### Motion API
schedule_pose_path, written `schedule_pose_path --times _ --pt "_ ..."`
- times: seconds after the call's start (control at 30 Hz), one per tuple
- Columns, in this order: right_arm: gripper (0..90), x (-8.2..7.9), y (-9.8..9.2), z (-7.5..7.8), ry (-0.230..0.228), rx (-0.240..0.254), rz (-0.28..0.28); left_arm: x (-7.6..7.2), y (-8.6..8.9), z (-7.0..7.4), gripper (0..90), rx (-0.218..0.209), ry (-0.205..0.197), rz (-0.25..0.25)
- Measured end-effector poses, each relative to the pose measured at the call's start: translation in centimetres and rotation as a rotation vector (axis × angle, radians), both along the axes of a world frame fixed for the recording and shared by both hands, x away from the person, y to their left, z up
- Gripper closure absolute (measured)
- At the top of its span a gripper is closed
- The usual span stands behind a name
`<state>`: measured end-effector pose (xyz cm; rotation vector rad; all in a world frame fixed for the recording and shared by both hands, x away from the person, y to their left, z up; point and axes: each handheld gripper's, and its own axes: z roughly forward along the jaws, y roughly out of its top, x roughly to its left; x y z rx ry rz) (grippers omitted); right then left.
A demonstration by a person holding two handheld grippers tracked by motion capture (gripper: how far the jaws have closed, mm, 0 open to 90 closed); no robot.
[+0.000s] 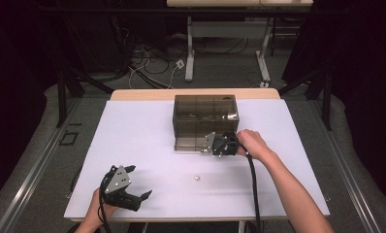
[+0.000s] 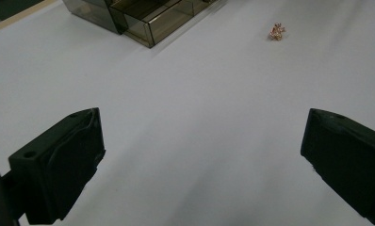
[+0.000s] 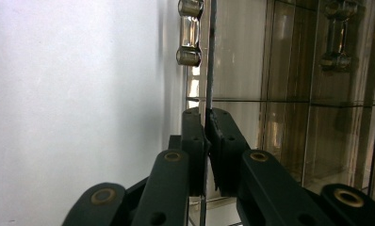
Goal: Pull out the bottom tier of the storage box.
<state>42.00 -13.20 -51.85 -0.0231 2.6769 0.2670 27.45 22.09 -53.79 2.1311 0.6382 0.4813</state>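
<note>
A smoky see-through drawer box [image 1: 205,121] stands at the middle back of the white table top [image 1: 133,136]. My right gripper [image 1: 215,144] is at its lower front, and in the right gripper view its jaws [image 3: 207,117] are shut on the thin edge of a drawer front [image 3: 211,56], just below a clear handle [image 3: 189,33]. My left gripper [image 1: 140,182] rests near the front left edge, open, with bare table between its jaws [image 2: 202,141]. A tiny gold-pink trinket [image 1: 197,178] [image 2: 276,32] lies loose on the table between the grippers.
The box's corner [image 2: 143,19] lies far ahead of the left gripper. Beyond the table are a desk frame [image 1: 225,43], floor cables and dark curtains on both sides.
</note>
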Motion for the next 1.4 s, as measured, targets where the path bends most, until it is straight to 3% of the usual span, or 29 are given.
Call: schedule_pose_path --times 0.07,0.2,0.6,1.03,1.07,1.13,1.17,1.2,1.23,1.4 --pt "85.1 0.0 0.0 -0.1 -0.002 0.014 0.012 0.0 0.0 0.0 0.2 -0.004 0.004 0.001" --pt "85.1 -0.1 0.0 0.1 0.012 -0.011 0.003 0.0 -0.1 -0.1 0.2 -0.008 -0.001 0.004" --pt "85.1 -0.4 -0.1 0.2 0.014 -0.011 0.023 0.0 0.0 0.0 0.2 -0.005 0.002 0.001" --pt "84.9 -0.6 -0.3 0.2 0.022 -0.003 0.023 0.0 -0.1 0.0 0.2 0.000 0.003 -0.004" --pt "84.8 -0.6 -0.3 0.0 0.007 0.026 0.025 0.0 -0.1 0.0 0.2 -0.002 0.004 -0.003" --pt "84.5 -0.7 -0.3 0.1 0.013 0.012 0.015 0.0 -0.1 0.0 0.2 0.000 0.005 -0.003" --pt "82.8 -0.7 -0.3 0.1 0.010 0.012 0.013 0.0 -0.1 -0.1 0.2 -0.004 0.000 -0.001" --pt "80.8 -0.8 -0.3 -0.2 -0.008 0.053 0.014 0.0 -0.1 -0.1 0.2 -0.003 0.000 -0.003" --pt "79.1 -0.8 -0.3 0.1 0.015 0.034 0.015 0.0 -0.1 0.0 0.2 0.002 0.006 -0.006" --pt "62.0 -1.0 -0.3 0.3 0.023 0.077 -0.006 0.0 -0.1 0.0 0.2 0.000 0.005 -0.004"
